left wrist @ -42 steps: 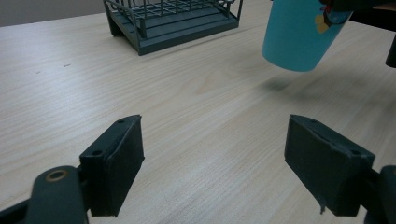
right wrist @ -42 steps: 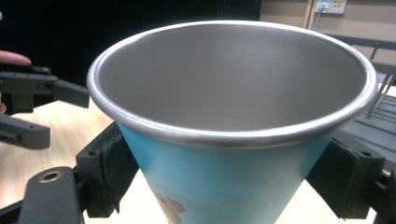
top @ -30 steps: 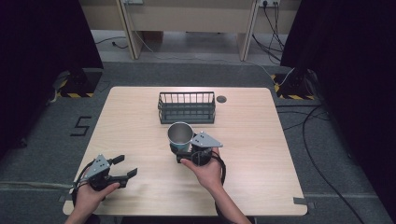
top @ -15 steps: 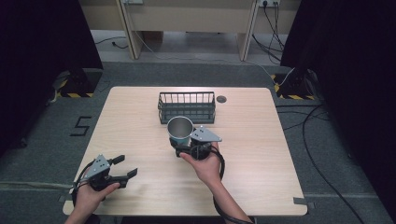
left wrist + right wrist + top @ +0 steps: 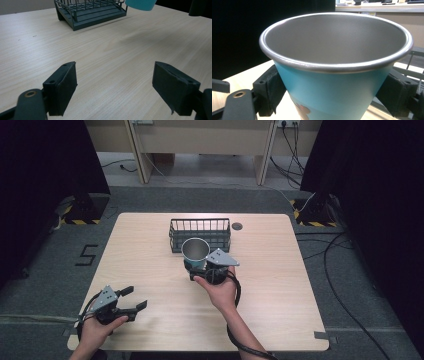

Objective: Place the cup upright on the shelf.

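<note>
The right claw [image 5: 197, 269] clamps a tapered turquoise cup [image 5: 337, 82] with brushed-metal lining and rolled rim, lifted just before the dark wire basket [image 5: 200, 234], while the left claw [image 5: 132, 299] gapes wide over the pale woodgrain counter [image 5: 280, 295].

The right gripper [image 5: 196, 268] is held just in front of the basket [image 5: 200, 234], its jaws closed against the sides of the cup [image 5: 195, 251]. The left gripper [image 5: 134, 299] is held well away from the basket, jaws spread wide apart.
</note>
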`<action>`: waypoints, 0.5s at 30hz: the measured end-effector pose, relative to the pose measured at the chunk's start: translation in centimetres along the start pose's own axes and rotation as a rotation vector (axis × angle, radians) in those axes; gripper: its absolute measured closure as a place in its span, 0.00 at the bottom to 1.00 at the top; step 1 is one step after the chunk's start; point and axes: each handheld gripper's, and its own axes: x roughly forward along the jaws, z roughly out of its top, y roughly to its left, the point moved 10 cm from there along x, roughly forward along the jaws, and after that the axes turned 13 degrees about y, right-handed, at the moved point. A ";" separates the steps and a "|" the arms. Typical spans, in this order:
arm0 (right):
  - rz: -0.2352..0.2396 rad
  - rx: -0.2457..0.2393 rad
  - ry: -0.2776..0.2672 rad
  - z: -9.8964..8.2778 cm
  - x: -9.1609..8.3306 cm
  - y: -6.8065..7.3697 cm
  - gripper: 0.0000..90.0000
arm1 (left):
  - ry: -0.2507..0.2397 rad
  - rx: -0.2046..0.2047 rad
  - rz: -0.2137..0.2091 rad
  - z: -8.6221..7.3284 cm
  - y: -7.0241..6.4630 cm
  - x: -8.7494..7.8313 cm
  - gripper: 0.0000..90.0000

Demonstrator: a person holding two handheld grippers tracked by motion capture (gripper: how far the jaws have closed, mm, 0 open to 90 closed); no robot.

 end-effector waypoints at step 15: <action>-0.030 0.016 0.004 0.8 1.1 -0.9 0.20 | -0.001 -0.001 -0.004 0.0 -0.1 0.0 0.21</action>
